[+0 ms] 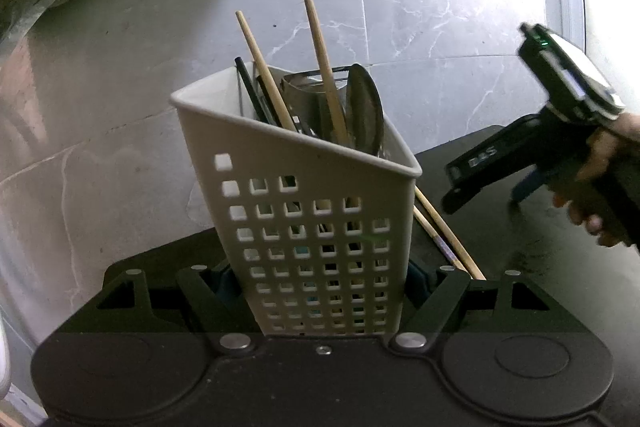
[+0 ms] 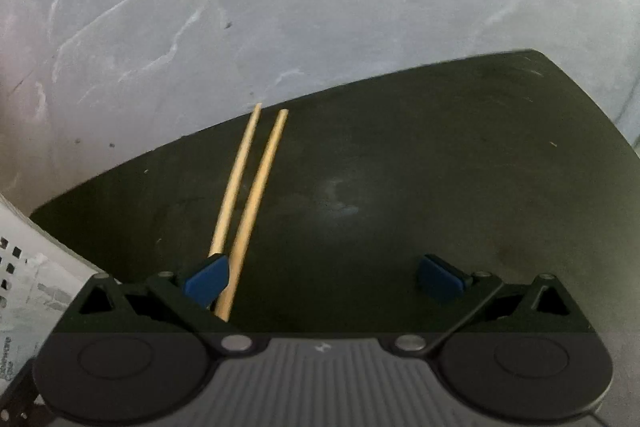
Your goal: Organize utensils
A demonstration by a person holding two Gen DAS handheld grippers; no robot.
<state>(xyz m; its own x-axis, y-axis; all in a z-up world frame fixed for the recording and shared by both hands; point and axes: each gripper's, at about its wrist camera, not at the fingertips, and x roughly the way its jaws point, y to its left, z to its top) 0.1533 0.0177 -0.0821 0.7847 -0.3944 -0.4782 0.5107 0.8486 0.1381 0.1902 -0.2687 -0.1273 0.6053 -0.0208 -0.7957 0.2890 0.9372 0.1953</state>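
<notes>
Two wooden chopsticks (image 1: 324,67) stand with a metal spoon (image 1: 365,111) in the white perforated caddy (image 1: 304,211) that your left gripper (image 1: 320,283) clamps near its base, on the black mat (image 1: 520,227). Your right gripper (image 1: 464,187) hovers at right. In the right view, its fingers (image 2: 206,281) gape wide over two more chopsticks (image 2: 256,187) lying side by side on that mat (image 2: 400,167), left of centre.

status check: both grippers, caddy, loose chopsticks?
Left gripper shut on white caddy, utensils inside. Right gripper open, empty, over dark mat. Two chopsticks lie on mat by its left finger. Nothing blocking.
</notes>
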